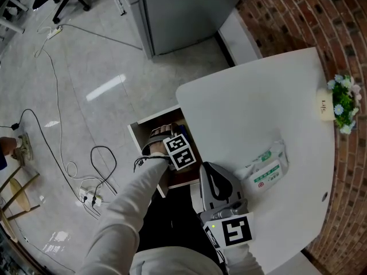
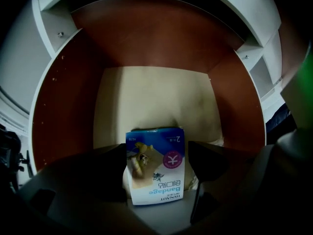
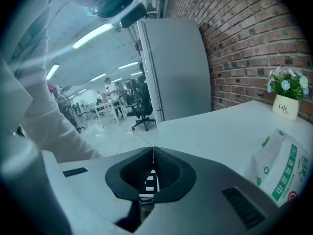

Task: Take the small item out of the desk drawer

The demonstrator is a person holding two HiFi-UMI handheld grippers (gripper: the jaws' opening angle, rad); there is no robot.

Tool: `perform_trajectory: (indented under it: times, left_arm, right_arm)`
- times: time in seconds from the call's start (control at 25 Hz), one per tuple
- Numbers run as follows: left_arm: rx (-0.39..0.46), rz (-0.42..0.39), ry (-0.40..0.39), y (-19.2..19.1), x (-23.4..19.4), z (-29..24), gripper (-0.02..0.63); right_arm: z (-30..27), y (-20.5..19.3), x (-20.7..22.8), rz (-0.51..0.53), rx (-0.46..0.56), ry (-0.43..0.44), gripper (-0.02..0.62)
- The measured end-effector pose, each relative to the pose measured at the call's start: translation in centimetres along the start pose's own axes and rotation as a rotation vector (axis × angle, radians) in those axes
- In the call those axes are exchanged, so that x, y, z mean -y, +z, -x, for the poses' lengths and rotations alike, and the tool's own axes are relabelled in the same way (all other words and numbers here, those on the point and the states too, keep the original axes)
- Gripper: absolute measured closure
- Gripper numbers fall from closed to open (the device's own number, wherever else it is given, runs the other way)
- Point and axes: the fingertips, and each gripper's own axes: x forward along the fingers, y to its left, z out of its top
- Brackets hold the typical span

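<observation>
Head view — Student: Which step does this figure show?

Tutor: The approach to the grasp. The drawer [image 1: 150,124] under the white table [image 1: 258,96] is pulled out. The left tool [image 1: 160,137] points steeply down into it. The right tool [image 1: 210,169] hangs over the table's near edge, its jaws pressed together on nothing, and takes no part.

Student: And where is the small item?

Tutor: See the left gripper view. A blue-and-white bandage box [image 2: 155,166] rests on the drawer floor, printed face toward the camera, between the reddish-brown side walls. The left tool's jaws are spread wide, one on each side of the box. The jaw at that view's right is clearly apart from the box, and the one at the left is close beside its edge. Neither presses on it, so I judge the box not yet gripped.

Student: What does the next move call for?

Tutor: Probably a little more descent, so that the pads sit level with the box's sides, and then a closing across its narrow width. The box looks like light card and is likely to crush or skid if squeezed hard or off-centre, so a centred, gentle pinch suits it. After that comes a straight lift clear of the drawer walls before carrying it to the table.
</observation>
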Motion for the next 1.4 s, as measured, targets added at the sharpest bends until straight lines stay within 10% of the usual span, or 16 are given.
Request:
perform_trajectory:
  times: [1.4]
  left_arm:
    - [0.105,0.092,0.034,1.6,-1.7,3.2,0.212]
  right_arm:
    - [-0.6,-0.7,-0.2,-0.011,-0.032,0.009,0.568]
